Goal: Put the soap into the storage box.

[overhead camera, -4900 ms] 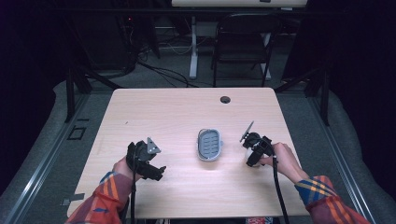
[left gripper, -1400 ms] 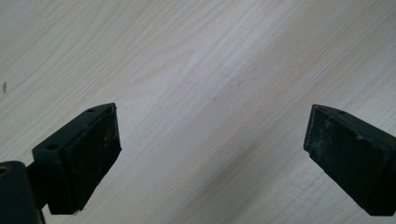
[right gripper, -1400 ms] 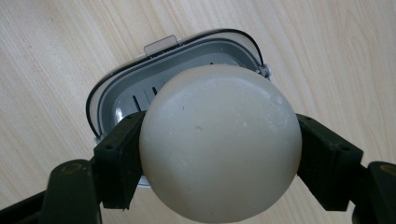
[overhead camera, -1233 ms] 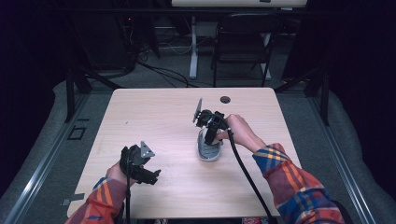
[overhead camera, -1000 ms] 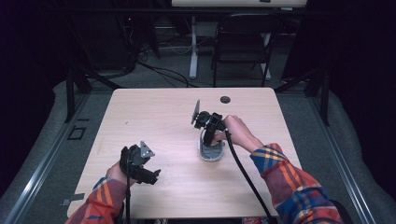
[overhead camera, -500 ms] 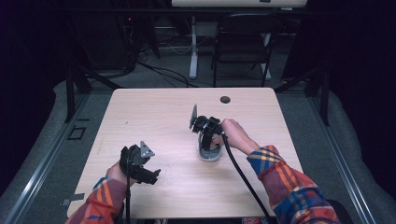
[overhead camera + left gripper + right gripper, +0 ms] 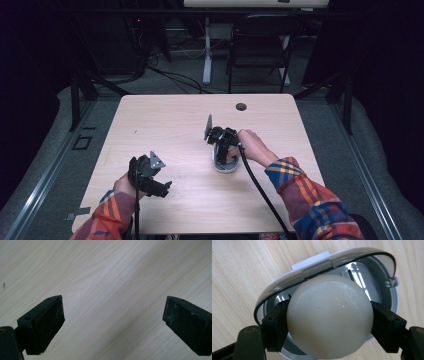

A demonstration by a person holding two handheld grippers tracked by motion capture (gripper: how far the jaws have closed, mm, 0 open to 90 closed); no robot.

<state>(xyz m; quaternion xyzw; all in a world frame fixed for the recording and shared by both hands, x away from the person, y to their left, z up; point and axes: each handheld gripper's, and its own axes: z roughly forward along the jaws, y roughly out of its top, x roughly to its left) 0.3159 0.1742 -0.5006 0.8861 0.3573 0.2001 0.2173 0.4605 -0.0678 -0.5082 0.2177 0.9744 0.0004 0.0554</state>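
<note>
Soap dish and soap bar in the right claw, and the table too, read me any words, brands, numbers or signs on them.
None: no readable text on the soap bar, which is plain and off-white.
None on the soap dish, grey and silver.
None on the table, which shows bare wood grain.

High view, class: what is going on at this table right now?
A person works at a wooden table with a gripper in each hand. The right gripper is shut on a rounded cream bar of soap and holds it over an oval grey soap dish near the table's middle. The left gripper is open above bare wood near the front left, with nothing between its jaws.
</note>
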